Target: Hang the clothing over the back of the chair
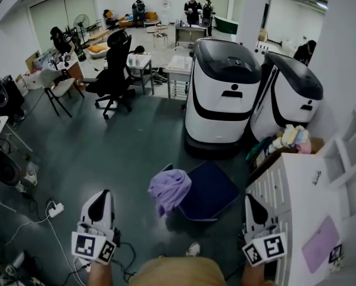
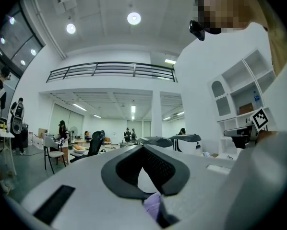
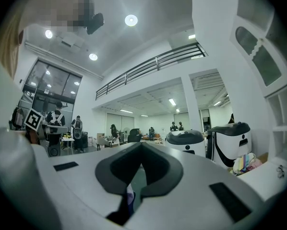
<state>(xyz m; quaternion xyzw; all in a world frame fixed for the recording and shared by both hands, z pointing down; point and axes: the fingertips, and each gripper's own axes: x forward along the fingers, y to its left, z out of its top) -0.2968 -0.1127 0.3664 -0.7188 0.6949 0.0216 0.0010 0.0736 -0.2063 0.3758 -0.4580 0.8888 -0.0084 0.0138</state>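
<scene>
While hovering level before the crumpled lilac fabric garment (image 1: 169,189) draped over the back of the dark blue padded chair (image 1: 212,190): left tongs (image 1: 105,194) closed, empty; right tongs (image 1: 250,199) likewise.

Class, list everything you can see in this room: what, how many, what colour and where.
Garment: one, lilac, draped on the chair's left edge.
Chair: one, dark blue, floor centre.
Machines: two, white and black, behind the chair.
Cabinet: one, white, right.
Clothes pile: one, pastel, beside the cabinet.
Office chair: one, black, far left.
Left gripper: one, white and black, shut, bottom left.
Right gripper: one, same colours, shut, bottom right.
</scene>
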